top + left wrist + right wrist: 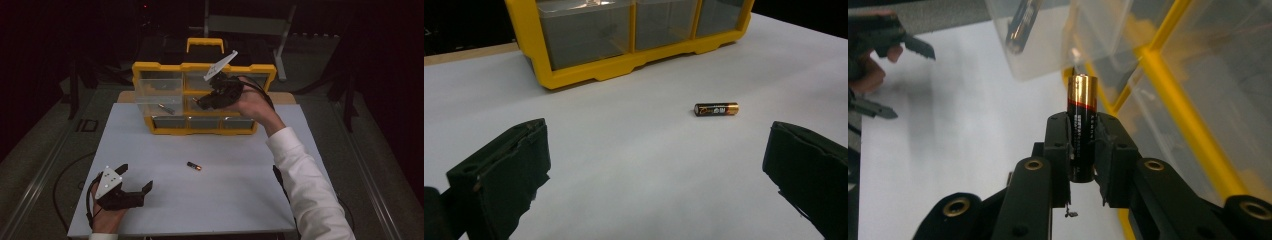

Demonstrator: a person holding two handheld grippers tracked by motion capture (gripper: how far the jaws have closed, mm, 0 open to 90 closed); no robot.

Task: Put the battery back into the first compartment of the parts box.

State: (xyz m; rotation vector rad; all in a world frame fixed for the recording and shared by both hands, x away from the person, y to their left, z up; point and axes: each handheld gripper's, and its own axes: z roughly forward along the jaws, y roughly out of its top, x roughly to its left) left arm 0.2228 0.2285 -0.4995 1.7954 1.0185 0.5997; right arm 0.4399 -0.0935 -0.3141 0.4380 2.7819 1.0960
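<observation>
Because the yellow organizer [202, 95] stands at the far edge of the counter [240, 200] with a clear bin pulled out, the right gripper [206, 102] in the high view is raised to that bin's level, its fingers aimed at the open compartments, seemingly so the battery it carries can be dropped in beside one already lying there [165, 108]; the left gripper [135, 187] rests low near the counter's front, fingers spread wide and holding nothing, with a loose battery [194, 166] ahead of their tips. In the left gripper view that loose battery [716, 108] lies flat between and beyond the two open fingers [509, 170], its long axis crosswise to them, gold end toward the right-hand finger. In the right gripper view the fingers [1058, 145] are clamped tight on the held battery [1082, 125], pinched at mid-body; its long axis runs along the fingers, gold end jutting past their tips toward the bin [1048, 45].
</observation>
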